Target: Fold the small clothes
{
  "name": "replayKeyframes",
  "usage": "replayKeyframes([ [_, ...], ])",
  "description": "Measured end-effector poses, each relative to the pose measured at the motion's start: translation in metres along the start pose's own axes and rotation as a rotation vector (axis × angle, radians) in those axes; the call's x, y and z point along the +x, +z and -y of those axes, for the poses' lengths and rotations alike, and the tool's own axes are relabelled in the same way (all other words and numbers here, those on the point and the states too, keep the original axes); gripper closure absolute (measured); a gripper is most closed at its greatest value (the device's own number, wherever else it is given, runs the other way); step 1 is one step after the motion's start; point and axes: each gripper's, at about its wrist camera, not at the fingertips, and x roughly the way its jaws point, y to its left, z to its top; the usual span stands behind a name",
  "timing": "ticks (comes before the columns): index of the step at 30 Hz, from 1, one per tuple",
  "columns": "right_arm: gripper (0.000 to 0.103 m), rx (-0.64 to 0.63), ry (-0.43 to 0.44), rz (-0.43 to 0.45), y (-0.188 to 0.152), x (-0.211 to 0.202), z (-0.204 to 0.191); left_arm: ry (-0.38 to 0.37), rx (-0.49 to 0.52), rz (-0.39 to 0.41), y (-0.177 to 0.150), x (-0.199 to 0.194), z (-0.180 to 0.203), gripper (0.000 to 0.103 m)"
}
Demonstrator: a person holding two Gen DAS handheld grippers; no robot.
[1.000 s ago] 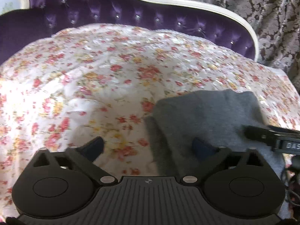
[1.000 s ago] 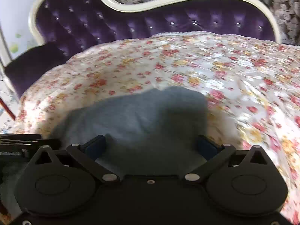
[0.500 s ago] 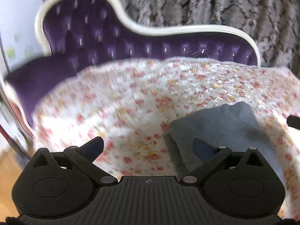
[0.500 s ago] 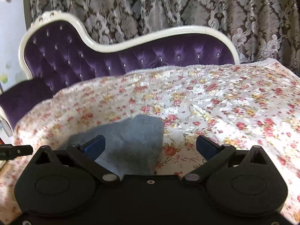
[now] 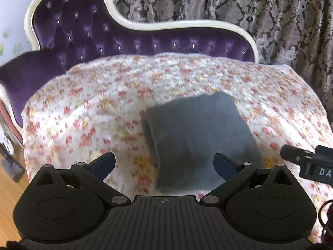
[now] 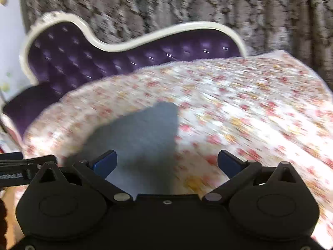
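A folded grey garment lies flat on the floral sheet that covers the sofa seat. It also shows in the right wrist view, blurred by motion. My left gripper is open and empty, held back from the garment's near edge. My right gripper is open and empty, above the garment's right side. The right gripper's side shows at the right edge of the left wrist view; the left gripper's side shows at the left edge of the right wrist view.
A purple tufted sofa back with a white frame rises behind the seat. Patterned curtains hang behind it. A wooden floor shows at the lower left. The floral sheet spreads to the right of the garment.
Both grippers have pulled back and up from the garment, which now lies free and folded on the sheet. More of the sofa back and curtains has come into view.
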Motion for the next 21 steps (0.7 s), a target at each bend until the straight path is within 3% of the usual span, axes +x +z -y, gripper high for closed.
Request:
replayKeyframes([
  [3, 0.001, -0.006, -0.029, -0.012, -0.01, -0.008, -0.001, -0.008, -0.012, -0.019, -0.011, -0.004, 0.001, 0.001],
  [9, 0.001, 0.041, 0.081, -0.041, -0.024, -0.022, 0.003, -0.011, -0.027, -0.048, -0.025, -0.012, 0.003, 0.001],
  [21, 0.001, -0.017, 0.086, -0.052, -0.054, -0.044, -0.016, 0.003, -0.017, -0.071, -0.047, -0.022, 0.008, 0.001],
])
